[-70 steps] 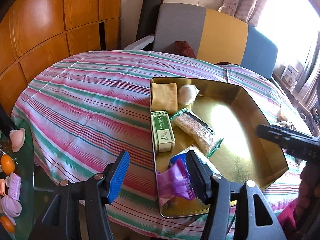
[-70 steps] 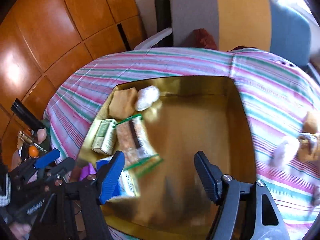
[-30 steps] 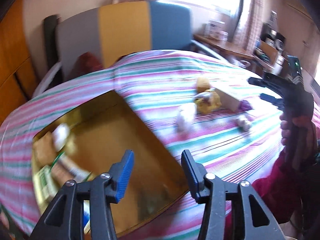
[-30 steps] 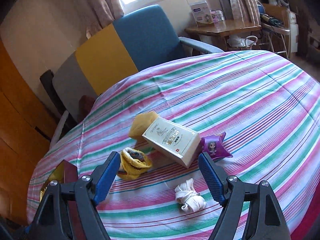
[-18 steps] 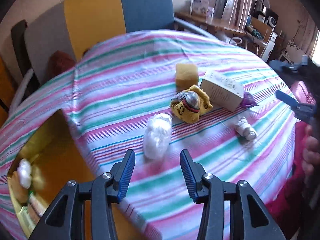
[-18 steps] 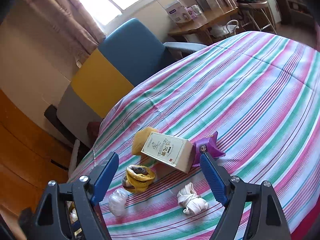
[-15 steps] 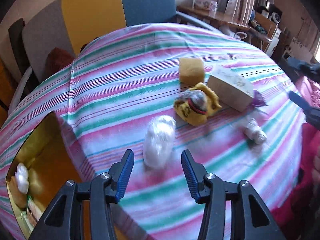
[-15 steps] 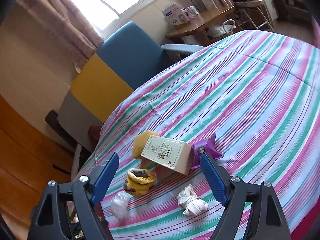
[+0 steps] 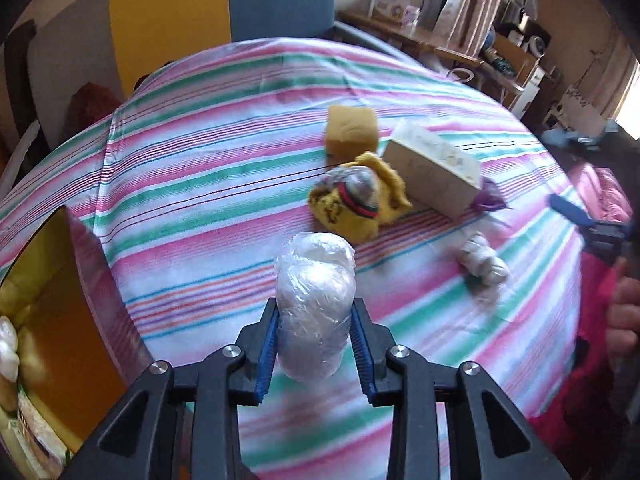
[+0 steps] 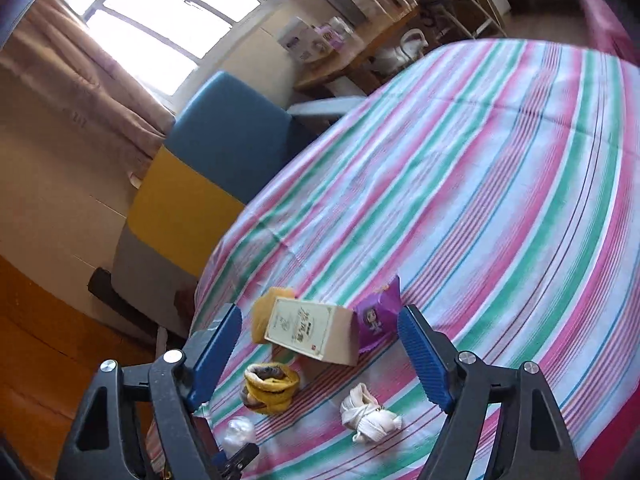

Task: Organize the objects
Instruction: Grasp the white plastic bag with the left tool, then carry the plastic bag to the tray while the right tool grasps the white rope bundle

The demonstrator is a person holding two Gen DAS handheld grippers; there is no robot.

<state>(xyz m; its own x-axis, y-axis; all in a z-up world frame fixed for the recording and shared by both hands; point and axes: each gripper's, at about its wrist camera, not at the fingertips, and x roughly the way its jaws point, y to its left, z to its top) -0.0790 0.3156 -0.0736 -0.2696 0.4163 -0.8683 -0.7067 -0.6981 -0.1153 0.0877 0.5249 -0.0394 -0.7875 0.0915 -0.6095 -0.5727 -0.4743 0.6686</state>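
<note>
the plastic-wrapped bundle [image 9: 314, 304] sits on the striped tablecloth [image 9: 208, 184], my left gripper [image 9: 314, 354] pinching its sides. it looks soft, so i'd squeeze gently, lift straight, swing to the gold tray [image 9: 48, 304]. my right gripper [image 10: 320, 354] hangs wide open, empty.

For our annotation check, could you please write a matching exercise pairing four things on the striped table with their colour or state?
Things:
1. plastic-wrapped bundle
2. sponge
3. snack packet
4. right gripper

States:
a. purple, beside the box
b. open, holding nothing
c. yellow block behind the box
d. between the left gripper pads

Pairs: 1-d, 2-c, 3-a, 4-b
</note>
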